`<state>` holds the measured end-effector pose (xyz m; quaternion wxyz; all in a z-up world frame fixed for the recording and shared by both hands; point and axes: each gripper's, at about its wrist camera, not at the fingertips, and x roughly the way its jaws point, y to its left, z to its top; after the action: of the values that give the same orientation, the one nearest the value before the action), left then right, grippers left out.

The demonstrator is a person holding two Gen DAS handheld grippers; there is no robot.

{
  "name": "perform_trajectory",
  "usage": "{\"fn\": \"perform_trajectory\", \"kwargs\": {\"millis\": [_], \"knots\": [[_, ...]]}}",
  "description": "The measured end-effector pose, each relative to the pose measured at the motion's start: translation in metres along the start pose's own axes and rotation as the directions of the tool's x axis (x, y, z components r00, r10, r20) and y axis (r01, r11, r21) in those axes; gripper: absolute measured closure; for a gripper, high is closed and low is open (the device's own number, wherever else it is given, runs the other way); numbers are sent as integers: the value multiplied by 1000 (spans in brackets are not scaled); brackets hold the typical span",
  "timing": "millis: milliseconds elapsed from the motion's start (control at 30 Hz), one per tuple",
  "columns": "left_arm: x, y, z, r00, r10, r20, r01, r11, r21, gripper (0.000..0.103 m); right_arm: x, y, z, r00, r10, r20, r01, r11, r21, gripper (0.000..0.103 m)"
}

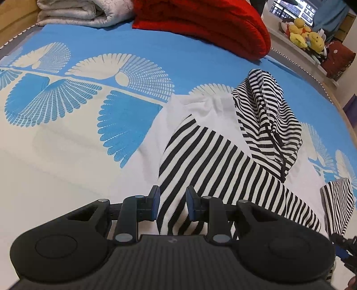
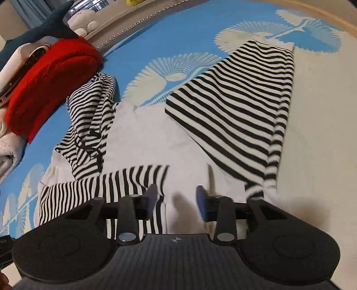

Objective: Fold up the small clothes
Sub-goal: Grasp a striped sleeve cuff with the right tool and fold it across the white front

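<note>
A small white garment with black-and-white striped sleeves and hood lies on the bed. In the left wrist view a striped sleeve [image 1: 223, 169] runs between the open fingers of my left gripper [image 1: 173, 204], which is not closed on it. The striped hood [image 1: 265, 120] is bunched beyond, on the white body [image 1: 200, 111]. In the right wrist view my right gripper [image 2: 177, 199] is open over the white body [image 2: 156, 142]. One striped sleeve [image 2: 125, 183] lies by its left finger, the other sleeve [image 2: 241, 111] stretches away to the right, and the hood [image 2: 91, 116] is at left.
The bedspread [image 1: 67, 156] is blue and cream with fan patterns. A red folded blanket [image 1: 200, 24] and a white quilt [image 1: 82, 13] lie at the bed's far end. Stuffed toys [image 1: 305, 35] sit on a ledge beyond. The red blanket also shows in the right wrist view [image 2: 49, 82].
</note>
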<state>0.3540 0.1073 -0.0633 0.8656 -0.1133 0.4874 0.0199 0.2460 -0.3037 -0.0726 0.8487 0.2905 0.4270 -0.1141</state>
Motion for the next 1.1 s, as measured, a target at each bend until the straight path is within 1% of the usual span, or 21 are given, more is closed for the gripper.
{"fn": "perform_trajectory", "kwargs": {"millis": [100,200,267,333,400,467,500,533,600,633,667,733,767,800,833,933,967,1000,1033,1067,1100], "knots": [[1,-1,0,1000,3,1,-3,1000,5,75,18,-1,5,999,-17,-31,16,1000,-20,55],[3,-1,-1,1000,7,-4,-7,1000,7,75,37,-3,6,993,-90,-79,87,995,-39,55],[3,0,0,1000,9,-4,-9,1000,9,75,43,-1,4,992,-84,-91,79,995,-60,59],[4,0,0,1000,15,-3,-15,1000,16,75,45,9,5,993,-85,-76,74,988,-138,101],[4,0,0,1000,21,0,-21,999,29,75,32,19,9,998,-62,-1,61,981,-185,102],[4,-3,-1,1000,16,-3,-16,999,44,75,7,34,18,990,22,139,13,969,-246,102],[5,-4,-2,1000,12,-7,-12,999,52,75,-5,39,21,977,61,206,-3,961,-275,102],[6,-6,-3,1000,8,-13,-7,998,64,75,-17,42,25,956,101,275,-17,956,-293,102],[7,-9,-5,1000,0,-21,1,997,80,75,-27,42,29,932,111,344,-1,952,-305,102],[8,-10,-6,1000,-2,-25,4,996,85,75,-23,41,31,937,81,339,27,952,-304,102],[10,-11,-6,999,-2,-32,5,996,89,75,-14,39,33,955,36,296,56,953,-299,102],[11,-12,-8,999,-3,-42,7,996,88,75,16,30,33,989,-61,133,97,955,-280,100],[12,-13,-8,999,-6,-47,10,996,87,75,26,21,32,991,-113,75,129,962,-243,100],[12,-13,-8,999,-9,-50,13,996,88,75,30,15,31,986,-159,57,167,963,-213,97],[12,-14,-9,999,-12,-50,16,996,90,75,29,12,31,982,-177,65,186,964,-191,96],[12,-18,-10,998,-19,-54,24,994,104,75,13,20,31,981,-125,148,157,962,-224,96],[13,-19,-10,998,-20,-58,27,994,110,75,10,23,31,983,-92,161,130,961,-243,95],[14,-20,-11,998,-21,-63,28,993,115,75,8,25,29,988,-50,144,86,962,-259,92],[16,-22,-12,997,-20,-68,28,993,118,75,13,26,29,996,-13,92,37,963,-267,86],[18,-22,-13,997,-20,-75,29,992,119,75,22,24,28,1000,-5,10,8,964,-267,82],[19,-23,-14,997,-19,-80,28,993,118,75,35,21,25,997,-34,-71,14,965,-263,75]]}}
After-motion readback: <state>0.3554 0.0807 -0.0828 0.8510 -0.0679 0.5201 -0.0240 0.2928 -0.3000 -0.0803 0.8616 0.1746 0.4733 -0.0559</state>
